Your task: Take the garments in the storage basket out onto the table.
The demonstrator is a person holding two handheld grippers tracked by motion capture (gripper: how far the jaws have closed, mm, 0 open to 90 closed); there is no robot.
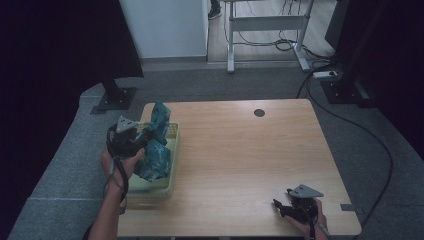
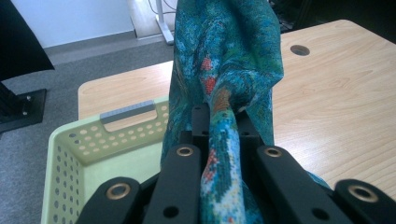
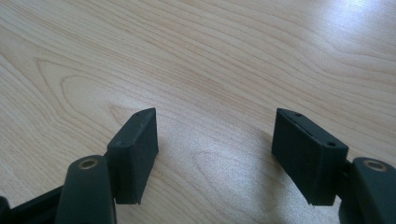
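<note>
A teal patterned cloth [image 1: 157, 145] with red and white flecks hangs from my left gripper [image 1: 145, 134], lifted above a pale green perforated basket [image 1: 172, 131] at the table's left edge. In the left gripper view the jaws are shut on a bunched fold of the cloth [image 2: 224, 70], and the basket [image 2: 70, 149] lies below and to the left. My right gripper [image 1: 281, 206] rests low near the table's front right corner. Its own view shows the right gripper [image 3: 215, 140] open, nothing between the fingertips, only bare wood beneath.
The light wooden table [image 1: 240, 150] has a round cable hole [image 1: 259, 112] near its far edge. Beyond it stand a white desk frame [image 1: 267, 30] and cables [image 1: 350, 115] on the grey floor. A dark stand base [image 1: 116, 97] sits off the far left corner.
</note>
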